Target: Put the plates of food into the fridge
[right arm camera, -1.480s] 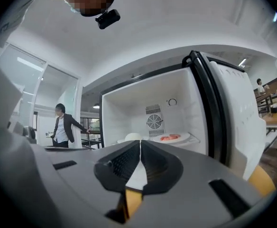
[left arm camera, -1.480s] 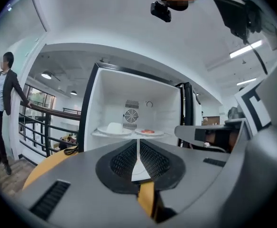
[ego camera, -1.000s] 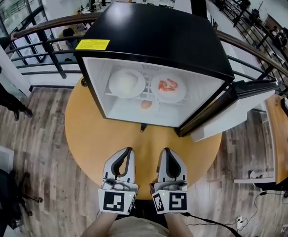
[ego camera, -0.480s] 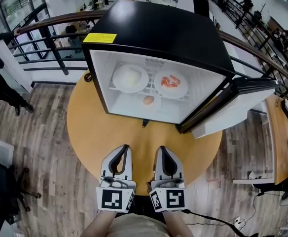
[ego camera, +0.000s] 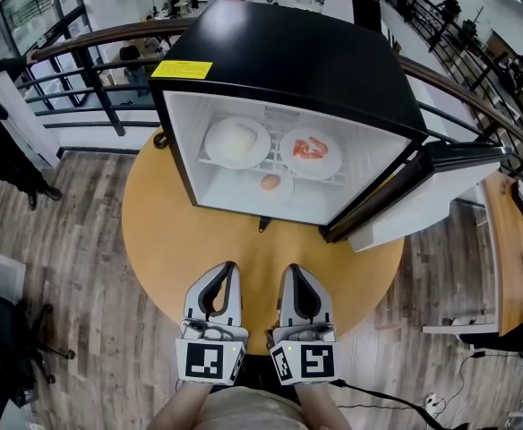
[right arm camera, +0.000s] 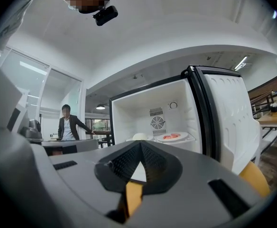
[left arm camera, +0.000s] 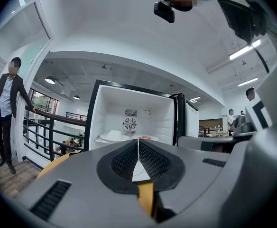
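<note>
A black mini fridge [ego camera: 297, 61] stands open on the round wooden table [ego camera: 181, 240], its door [ego camera: 423, 195] swung to the right. On its wire shelf sit a plate of white food [ego camera: 235, 141] and a plate of red food [ego camera: 310, 153]. A third plate with a small brown piece [ego camera: 269, 184] lies on the fridge floor below. My left gripper [ego camera: 228, 269] and right gripper [ego camera: 294, 271] rest side by side at the table's near edge, both shut and empty, pointing at the fridge. The two shelf plates show again as plate of white food [right arm camera: 139, 137] and plate of red food [right arm camera: 172, 137].
A dark curved railing [ego camera: 91, 47] runs behind the table. A person in a dark jacket [left arm camera: 6, 113] stands at the left by the rail. A black office chair [ego camera: 6, 348] sits at lower left, and a wooden desk [ego camera: 517, 240] is at far right.
Between the earliest frame and now the view shifted slightly; both grippers sit a little nearer the table's edge. The plates and fridge door have not moved.
</note>
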A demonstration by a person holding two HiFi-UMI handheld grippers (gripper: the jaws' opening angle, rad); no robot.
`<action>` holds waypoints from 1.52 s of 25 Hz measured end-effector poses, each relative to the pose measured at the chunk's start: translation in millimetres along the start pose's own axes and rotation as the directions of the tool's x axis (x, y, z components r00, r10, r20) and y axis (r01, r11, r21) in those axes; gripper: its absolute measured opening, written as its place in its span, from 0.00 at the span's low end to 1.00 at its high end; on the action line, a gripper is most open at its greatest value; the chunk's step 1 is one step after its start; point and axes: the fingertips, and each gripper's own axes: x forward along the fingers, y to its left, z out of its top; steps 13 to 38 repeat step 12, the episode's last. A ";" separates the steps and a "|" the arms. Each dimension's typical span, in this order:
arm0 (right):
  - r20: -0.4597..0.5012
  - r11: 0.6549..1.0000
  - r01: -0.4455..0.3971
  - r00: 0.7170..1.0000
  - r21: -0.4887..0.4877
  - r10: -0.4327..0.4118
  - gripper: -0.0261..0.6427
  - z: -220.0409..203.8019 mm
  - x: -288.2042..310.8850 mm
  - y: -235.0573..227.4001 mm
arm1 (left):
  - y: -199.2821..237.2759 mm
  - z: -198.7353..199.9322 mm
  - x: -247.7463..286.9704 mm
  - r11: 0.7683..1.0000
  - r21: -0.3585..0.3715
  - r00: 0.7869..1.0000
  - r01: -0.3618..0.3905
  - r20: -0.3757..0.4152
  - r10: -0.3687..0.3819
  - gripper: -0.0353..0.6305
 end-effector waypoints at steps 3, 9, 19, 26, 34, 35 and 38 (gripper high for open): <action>-0.001 1.000 0.008 1.000 0.006 -0.008 0.06 -0.4 -0.1 -2.8 | -2.0 0.0 1.3 1.000 0.003 1.000 0.009 -0.002 -0.009 0.07; 0.006 1.000 0.016 1.000 0.008 -0.016 0.06 0.2 -0.5 -5.6 | -3.1 -0.3 2.0 1.000 0.003 1.000 0.012 -0.001 -0.012 0.07; 0.011 1.000 0.017 1.000 0.003 -0.017 0.06 0.0 0.4 -4.1 | -2.8 -4.1 2.3 1.000 -0.007 1.000 0.017 -0.024 -0.017 0.07; 0.011 1.000 0.017 1.000 0.003 -0.017 0.06 0.0 0.4 -4.1 | -2.8 -4.1 2.3 1.000 -0.007 1.000 0.017 -0.024 -0.017 0.07; 0.011 1.000 0.017 1.000 0.003 -0.017 0.06 0.0 0.4 -4.1 | -2.8 -4.1 2.3 1.000 -0.007 1.000 0.017 -0.024 -0.017 0.07; 0.011 1.000 0.017 1.000 0.003 -0.017 0.06 0.0 0.4 -4.1 | -2.8 -4.1 2.3 1.000 -0.007 1.000 0.017 -0.024 -0.017 0.07; 0.011 1.000 0.017 1.000 0.003 -0.017 0.06 0.0 0.4 -4.1 | -2.8 -4.1 2.3 1.000 -0.007 1.000 0.017 -0.024 -0.017 0.07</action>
